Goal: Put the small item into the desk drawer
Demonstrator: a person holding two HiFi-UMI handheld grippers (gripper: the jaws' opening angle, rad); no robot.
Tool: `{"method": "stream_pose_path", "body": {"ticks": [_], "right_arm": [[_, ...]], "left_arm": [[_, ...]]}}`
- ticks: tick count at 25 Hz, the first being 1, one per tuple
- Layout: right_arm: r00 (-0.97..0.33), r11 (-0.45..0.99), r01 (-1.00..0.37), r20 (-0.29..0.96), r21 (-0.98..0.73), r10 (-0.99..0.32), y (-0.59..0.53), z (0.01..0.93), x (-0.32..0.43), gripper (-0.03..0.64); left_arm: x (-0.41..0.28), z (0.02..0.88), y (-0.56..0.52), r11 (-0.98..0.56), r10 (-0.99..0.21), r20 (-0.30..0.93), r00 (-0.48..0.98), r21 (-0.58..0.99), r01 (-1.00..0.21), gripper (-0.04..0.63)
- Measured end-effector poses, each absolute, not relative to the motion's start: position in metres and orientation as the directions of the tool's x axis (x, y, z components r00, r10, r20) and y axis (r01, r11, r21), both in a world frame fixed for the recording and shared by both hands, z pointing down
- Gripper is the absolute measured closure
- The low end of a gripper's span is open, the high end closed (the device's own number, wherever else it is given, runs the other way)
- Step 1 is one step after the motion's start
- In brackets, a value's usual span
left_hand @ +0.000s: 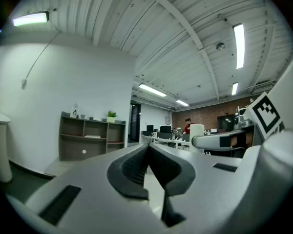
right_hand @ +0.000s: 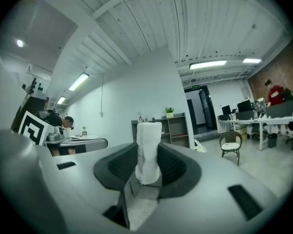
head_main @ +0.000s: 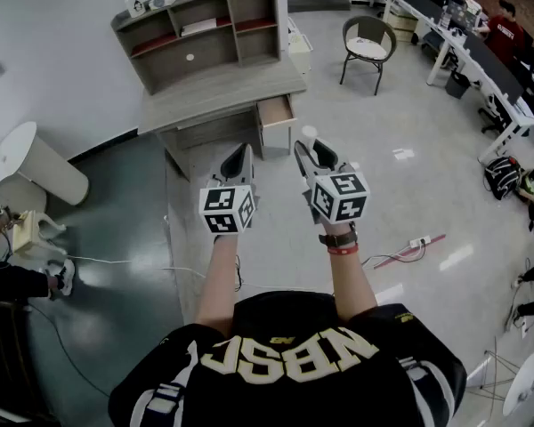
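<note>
Office floor point(head_main: 400, 194) led to the open drawer point(head_main: 276, 112) at twelve o'clock as the right gripper point(head_main: 310, 154) held the small item point(head_main: 309, 134) clasped, left gripper point(head_main: 238, 163) clenched empty; the carry seemingly called next for reaching over the drawer.

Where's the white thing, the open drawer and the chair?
white item point(right_hand: 149, 150), right gripper view, on its middle.
open drawer point(head_main: 276, 111), head view, on its brown inside.
chair point(head_main: 368, 48), head view, on its seat cushion.

Your desk point(head_main: 222, 92) sits upper centre, shelf point(head_main: 205, 25) on it, drawer point(head_main: 276, 114) under its right end, chair point(head_main: 368, 47) further right
</note>
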State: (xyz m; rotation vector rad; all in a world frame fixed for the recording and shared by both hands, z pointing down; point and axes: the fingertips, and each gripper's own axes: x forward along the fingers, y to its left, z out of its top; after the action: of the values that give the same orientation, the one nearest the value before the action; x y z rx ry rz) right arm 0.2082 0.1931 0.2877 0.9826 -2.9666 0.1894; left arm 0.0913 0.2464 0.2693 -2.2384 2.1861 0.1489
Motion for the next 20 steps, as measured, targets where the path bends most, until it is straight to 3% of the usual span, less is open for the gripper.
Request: {"method": "stream_pose_path", "body": {"ticks": [8,20], "right_arm": [[-0.763,0.752,-0.646,0.083,-0.131,-0.641,0.164,0.312,0.251,0.483],[-0.772,0.757,-0.635,0.084,-0.156,-0.63,0.128,0.325,0.24,0.485]], "left_arm": [[0.137,0.284,0.219,-0.082,-0.994,-0.074,0.078,0.053,-0.995,0.581],[0.14,0.306,0.158,-0.126,-0.991,-0.05,0.122,0.108,-0.986,0.581]]}}
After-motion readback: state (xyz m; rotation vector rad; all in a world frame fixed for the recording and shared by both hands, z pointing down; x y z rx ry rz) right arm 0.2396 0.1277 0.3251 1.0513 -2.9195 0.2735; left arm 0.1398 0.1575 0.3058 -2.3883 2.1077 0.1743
